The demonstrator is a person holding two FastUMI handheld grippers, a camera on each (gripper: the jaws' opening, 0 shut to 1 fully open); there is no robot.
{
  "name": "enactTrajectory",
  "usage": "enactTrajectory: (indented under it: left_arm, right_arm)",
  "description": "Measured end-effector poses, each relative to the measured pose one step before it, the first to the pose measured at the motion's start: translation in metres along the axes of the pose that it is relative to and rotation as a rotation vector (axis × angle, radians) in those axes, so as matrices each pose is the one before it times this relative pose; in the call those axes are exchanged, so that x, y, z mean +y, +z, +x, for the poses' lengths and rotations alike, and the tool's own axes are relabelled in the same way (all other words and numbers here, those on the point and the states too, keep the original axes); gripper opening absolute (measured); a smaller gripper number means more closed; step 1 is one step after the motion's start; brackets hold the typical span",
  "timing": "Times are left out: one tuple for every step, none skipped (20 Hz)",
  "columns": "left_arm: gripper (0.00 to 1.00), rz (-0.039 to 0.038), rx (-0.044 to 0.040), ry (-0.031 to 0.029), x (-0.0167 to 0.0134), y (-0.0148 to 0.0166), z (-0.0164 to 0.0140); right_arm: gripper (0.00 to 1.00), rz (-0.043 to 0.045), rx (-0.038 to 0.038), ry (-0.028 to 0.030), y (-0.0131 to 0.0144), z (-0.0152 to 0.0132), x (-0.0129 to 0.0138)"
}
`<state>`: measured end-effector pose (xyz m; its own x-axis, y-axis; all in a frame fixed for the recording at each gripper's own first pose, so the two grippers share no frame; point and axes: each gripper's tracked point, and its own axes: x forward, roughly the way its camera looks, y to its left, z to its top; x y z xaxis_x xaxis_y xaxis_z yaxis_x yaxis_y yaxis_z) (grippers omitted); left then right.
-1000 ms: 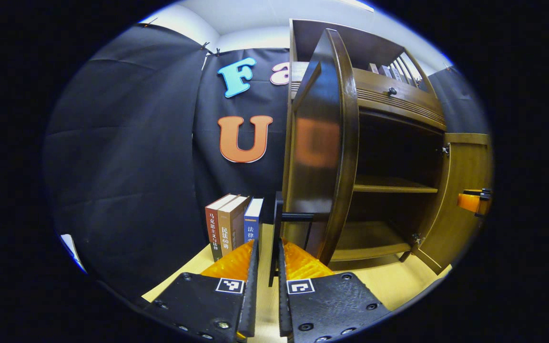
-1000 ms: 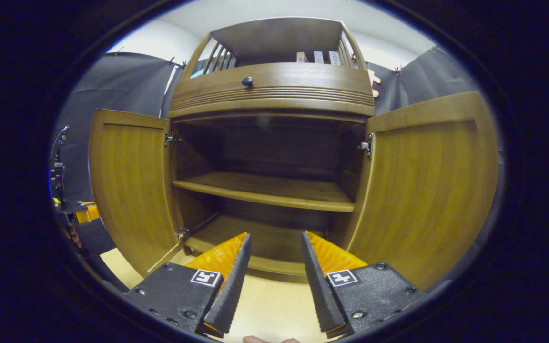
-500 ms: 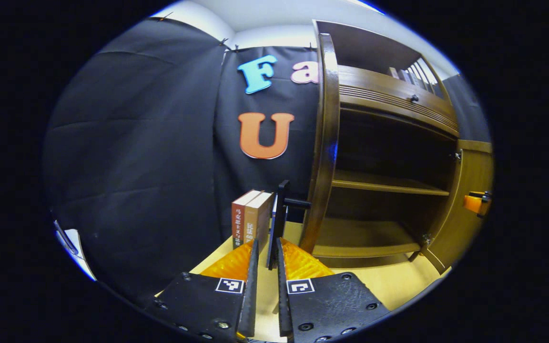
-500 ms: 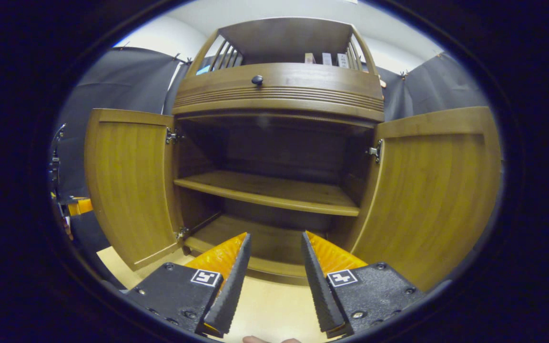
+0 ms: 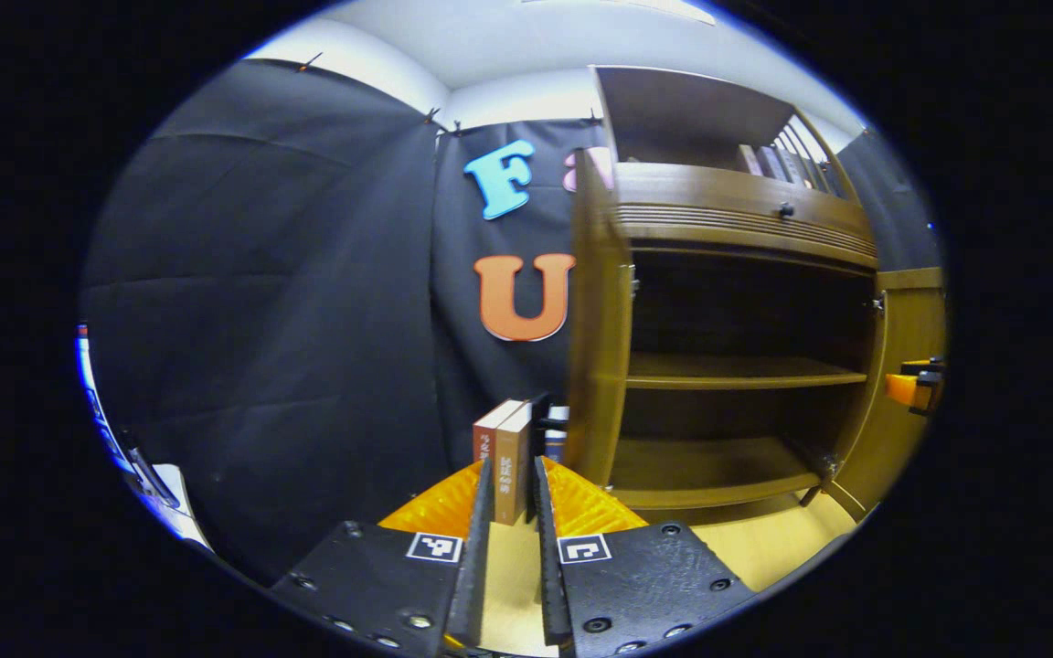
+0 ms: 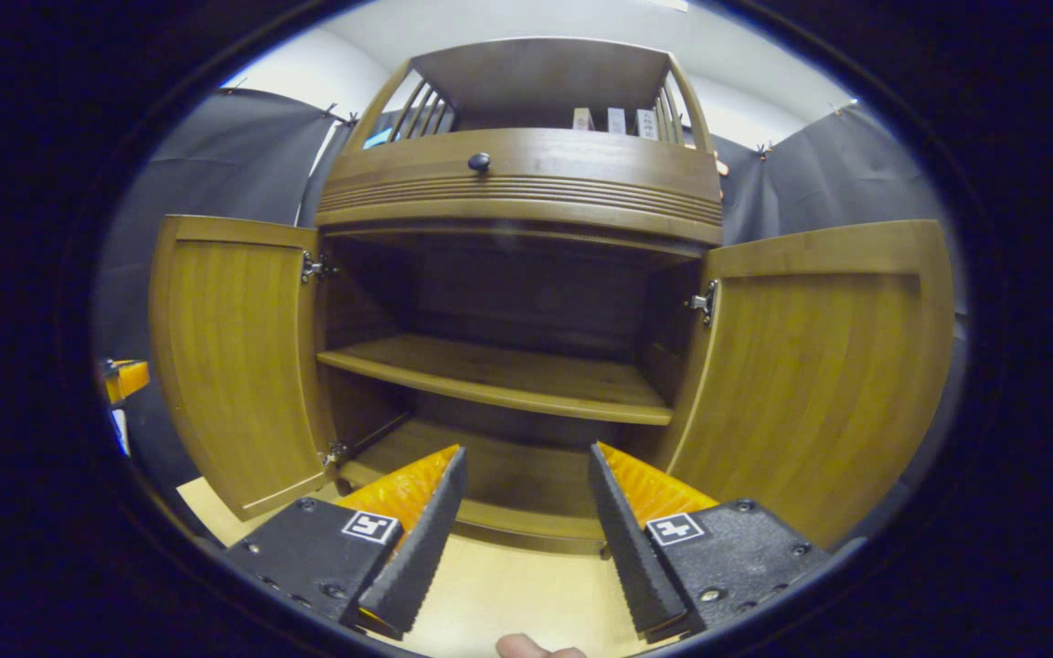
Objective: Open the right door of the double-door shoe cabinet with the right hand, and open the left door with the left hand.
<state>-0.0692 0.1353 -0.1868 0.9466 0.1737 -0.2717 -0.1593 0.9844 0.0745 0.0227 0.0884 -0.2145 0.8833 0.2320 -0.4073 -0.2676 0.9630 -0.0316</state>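
Your shoe cabinet (image 6: 526,183) stands wide open in the right gripper view, its left door (image 6: 234,356) and right door (image 6: 819,366) both swung outward, two bare shelves showing between them. Your right gripper (image 6: 522,512) faces the lower shelf, jaws apart, holding nothing. In the left gripper view, your left gripper (image 5: 508,521) sits just beside the left door's edge, jaws nearly together around empty space, a few books (image 5: 504,452) standing ahead.

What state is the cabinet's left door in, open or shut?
Open. The left door is swung wide on its hinges, inner face showing, with both bare shelves exposed. The right door is open too.
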Motion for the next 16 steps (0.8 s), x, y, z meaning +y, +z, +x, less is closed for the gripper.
enactTrajectory:
  left_arm:
    - [0.43, 0.02634, -0.01329, -0.01889, -0.01361, 0.00292, -0.00097]
    - [0.46, 0.02175, -0.01002, -0.03358, -0.01664, 0.00253, -0.00052]
    - [0.46, 0.01262, -0.00153, -0.04268, -0.01961, 0.00099, 0.00179]
    - [0.38, 0.00692, 0.00418, -0.04725, -0.01943, 0.00132, 0.00099]
    - [0.47, 0.00213, -0.00622, -0.03099, -0.01497, 0.00393, 0.00248]
    - [0.55, -0.00494, -0.00932, -0.02831, -0.01217, 0.00561, 0.00519]
    - [0.59, -0.00834, -0.00341, -0.02086, -0.01037, 0.00546, 0.00521]
    - [0.73, -0.00869, -0.00233, -0.02223, -0.00932, 0.00483, 0.00613]
    - [0.76, -0.00809, -0.00473, -0.01865, -0.00648, 0.00478, 0.00565]
    - [0.80, -0.00787, -0.00883, -0.01625, -0.00668, 0.00659, 0.00356]
    - [0.79, -0.00785, -0.00904, -0.01413, -0.00781, 0.00820, 0.00560]
    - [0.79, -0.00714, -0.00967, -0.01653, -0.00809, 0.00789, 0.00495]
    - [0.89, -0.00647, -0.00678, -0.02829, -0.00992, 0.00505, 0.00663]
    - [0.83, -0.00670, -0.00963, -0.03809, -0.01433, 0.00576, 0.00522]
    - [0.79, -0.00167, -0.00938, -0.02026, -0.00989, 0.00594, 0.00415]
    - [0.76, 0.00043, -0.00772, -0.02430, -0.00995, 0.00373, 0.00204]
  right_arm:
    - [0.88, 0.00330, -0.00505, -0.00517, 0.00229, -0.00114, -0.00128]
    - [0.90, 0.00131, -0.00381, -0.00415, 0.00068, -0.00119, -0.00097]
    - [0.90, 0.00261, -0.00468, -0.00413, 0.00206, -0.00170, -0.00157]
    - [0.95, 0.00382, -0.00595, -0.00716, 0.00258, -0.00156, -0.00294]
    - [0.95, 0.00515, -0.00603, -0.00711, 0.00348, -0.00167, -0.00341]
    - [0.90, 0.00604, -0.00723, -0.00810, 0.00349, -0.00219, -0.00296]
    - [0.95, 0.00790, -0.00880, -0.00694, 0.00397, -0.00201, -0.00298]
    - [0.90, 0.00815, -0.00998, -0.00917, 0.00376, -0.00399, -0.00327]
    - [0.90, 0.00867, -0.01077, -0.01292, 0.00537, -0.00310, -0.00444]
    - [0.90, 0.00781, -0.00753, -0.01263, 0.00491, -0.00373, -0.00439]
    - [0.90, 0.00892, -0.00765, -0.01033, 0.00478, -0.00261, -0.00499]
    - [0.90, 0.00955, -0.00997, -0.00976, 0.00763, -0.00176, -0.00440]
    - [0.90, 0.01083, -0.01178, -0.01444, 0.00652, -0.00309, -0.00559]
    - [0.94, 0.00760, -0.01232, -0.01254, 0.00427, -0.00227, -0.00552]
    - [0.94, 0.00573, -0.01165, -0.01213, 0.00580, -0.00213, -0.00473]
    - [0.94, 0.00122, -0.00867, -0.01199, 0.00450, -0.00286, -0.00349]
